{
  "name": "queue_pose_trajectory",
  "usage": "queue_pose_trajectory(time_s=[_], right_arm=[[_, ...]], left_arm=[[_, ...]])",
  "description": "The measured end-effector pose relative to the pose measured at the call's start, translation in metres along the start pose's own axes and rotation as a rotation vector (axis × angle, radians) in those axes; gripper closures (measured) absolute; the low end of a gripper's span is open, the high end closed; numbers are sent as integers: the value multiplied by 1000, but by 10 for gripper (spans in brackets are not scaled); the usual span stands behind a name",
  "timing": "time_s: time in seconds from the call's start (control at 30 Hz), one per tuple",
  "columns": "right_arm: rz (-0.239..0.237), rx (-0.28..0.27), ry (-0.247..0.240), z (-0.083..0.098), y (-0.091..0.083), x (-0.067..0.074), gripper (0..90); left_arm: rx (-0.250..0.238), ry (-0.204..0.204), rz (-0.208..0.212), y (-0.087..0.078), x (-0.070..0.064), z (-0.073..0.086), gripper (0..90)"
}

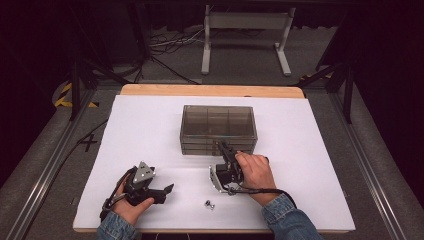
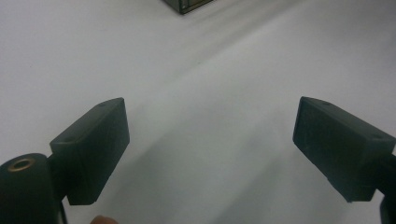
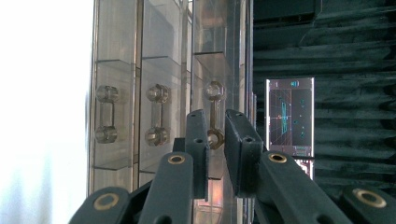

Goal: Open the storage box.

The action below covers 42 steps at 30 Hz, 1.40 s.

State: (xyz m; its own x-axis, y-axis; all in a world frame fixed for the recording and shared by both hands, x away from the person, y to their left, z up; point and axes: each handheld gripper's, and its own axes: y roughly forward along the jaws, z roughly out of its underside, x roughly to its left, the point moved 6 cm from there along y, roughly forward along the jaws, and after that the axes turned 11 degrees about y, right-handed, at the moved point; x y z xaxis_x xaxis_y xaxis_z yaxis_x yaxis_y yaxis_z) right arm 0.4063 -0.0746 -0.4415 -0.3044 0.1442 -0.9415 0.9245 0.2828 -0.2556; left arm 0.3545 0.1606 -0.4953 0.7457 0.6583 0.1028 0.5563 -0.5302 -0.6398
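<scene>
We see the right gripper [image 3: 215,135] rolled sideways, jaws narrowed around the clear drawer handle [image 3: 215,114] of the smoky transparent plastic drawer box [image 1: 218,129]; the left gripper [image 2: 210,149] rests wide apart.

No legible text, label, brand or number is showing anywhere. At the right of the right gripper view, a bright upright screen [image 3: 290,117] is displaying coloured line graphics, and any characters on it are appearing too small to read.

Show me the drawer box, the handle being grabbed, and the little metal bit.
clear drawer box [image 1: 218,116], high view, top panel.
top drawer handle [image 3: 215,114], right gripper view, its bar.
small metal part [image 1: 209,204], high view, its middle.
</scene>
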Motion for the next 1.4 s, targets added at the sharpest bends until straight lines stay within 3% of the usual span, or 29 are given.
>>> queue_pose_trajectory(time_s=[1.03,1.13,1.4], right_arm=[[-4,-25,6,-5,-27,10,802],[-18,-36,34,-5,-27,8,790],[-1,-61,28,-4,-32,9,721]], left_arm=[[6,9,-2,0,0,0,117],[5,8,-2,0,0,0,116],[3,3,-4,0,0,0,116]])
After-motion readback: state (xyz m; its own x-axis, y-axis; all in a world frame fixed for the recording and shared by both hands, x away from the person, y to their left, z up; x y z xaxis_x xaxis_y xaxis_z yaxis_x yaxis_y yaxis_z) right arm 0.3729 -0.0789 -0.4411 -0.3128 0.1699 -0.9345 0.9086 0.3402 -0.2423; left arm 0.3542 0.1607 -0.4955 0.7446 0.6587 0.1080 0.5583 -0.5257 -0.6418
